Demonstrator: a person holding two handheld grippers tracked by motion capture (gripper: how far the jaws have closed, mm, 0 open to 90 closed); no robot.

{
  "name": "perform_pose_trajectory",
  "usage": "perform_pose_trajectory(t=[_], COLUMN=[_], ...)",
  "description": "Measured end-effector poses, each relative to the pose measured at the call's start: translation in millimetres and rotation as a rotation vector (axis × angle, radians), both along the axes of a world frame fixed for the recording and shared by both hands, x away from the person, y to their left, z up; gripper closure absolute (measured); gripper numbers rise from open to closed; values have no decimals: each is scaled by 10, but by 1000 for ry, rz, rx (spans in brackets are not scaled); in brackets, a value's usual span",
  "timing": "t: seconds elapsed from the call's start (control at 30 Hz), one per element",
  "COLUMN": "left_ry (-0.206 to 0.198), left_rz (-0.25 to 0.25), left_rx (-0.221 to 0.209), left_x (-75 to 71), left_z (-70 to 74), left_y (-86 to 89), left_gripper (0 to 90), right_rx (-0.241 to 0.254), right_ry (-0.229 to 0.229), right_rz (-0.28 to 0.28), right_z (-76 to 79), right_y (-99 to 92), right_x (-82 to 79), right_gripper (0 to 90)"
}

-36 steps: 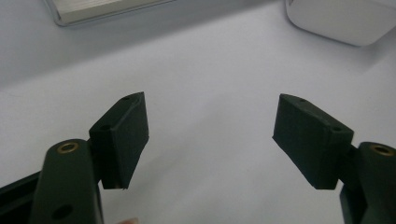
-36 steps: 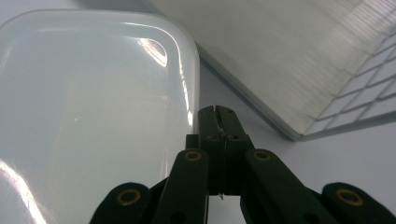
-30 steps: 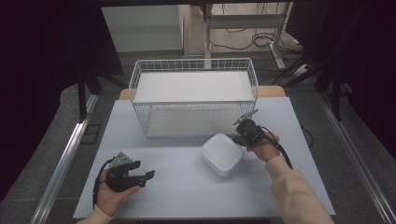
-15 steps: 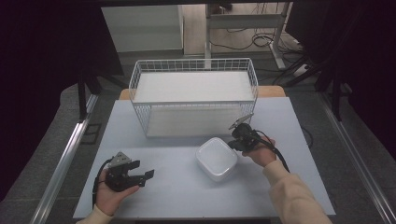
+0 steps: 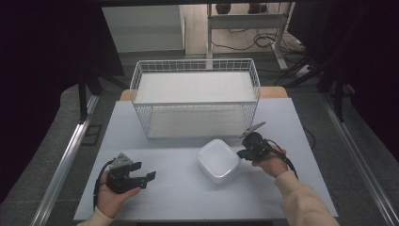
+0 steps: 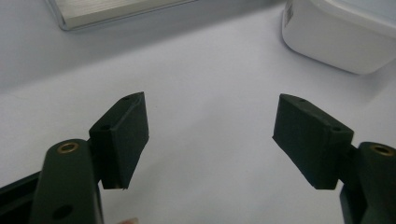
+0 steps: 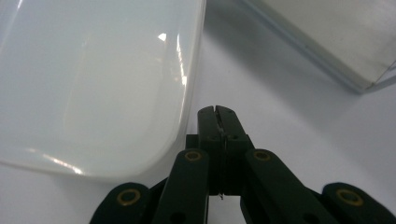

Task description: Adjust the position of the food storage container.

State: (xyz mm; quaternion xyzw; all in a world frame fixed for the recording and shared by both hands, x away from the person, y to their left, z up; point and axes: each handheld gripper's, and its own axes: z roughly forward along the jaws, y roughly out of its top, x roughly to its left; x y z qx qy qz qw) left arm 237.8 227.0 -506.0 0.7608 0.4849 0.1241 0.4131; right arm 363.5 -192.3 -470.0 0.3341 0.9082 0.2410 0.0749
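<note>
Glossy white plastic container (image 5: 218, 160); white wire basket (image 5: 195, 96).

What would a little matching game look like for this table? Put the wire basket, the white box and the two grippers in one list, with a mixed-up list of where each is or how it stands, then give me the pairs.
Things:
1. wire basket
2. white box
3. left gripper
4. right gripper

Place or state:
A. jaws shut, beside the white box
B. at the far side of the table
C. jaws wide open over bare table
D. in the middle of the table, lid on

Pairs: 1-B, 2-D, 3-C, 4-A
</note>
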Motion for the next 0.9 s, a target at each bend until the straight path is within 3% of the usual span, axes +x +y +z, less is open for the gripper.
perform_pose_trajectory(t=[0.2,0.5,0.9], left_ry=[3,-2,2], left_rz=[-2,-3,-2], left_rx=[2,-1,1], left_x=[3,-6,-1], left_z=[-1,17,13], left_y=[-1,-9,-26], left_gripper=[265,265,265], right_rx=[-4,9,75], right_ry=[12,35,66], right_rz=[-1,32,70], right_z=[-40,-107,-168], right_y=[-12,118,302], right_x=[-51,-200,-418], right_gripper=[900,900,900])
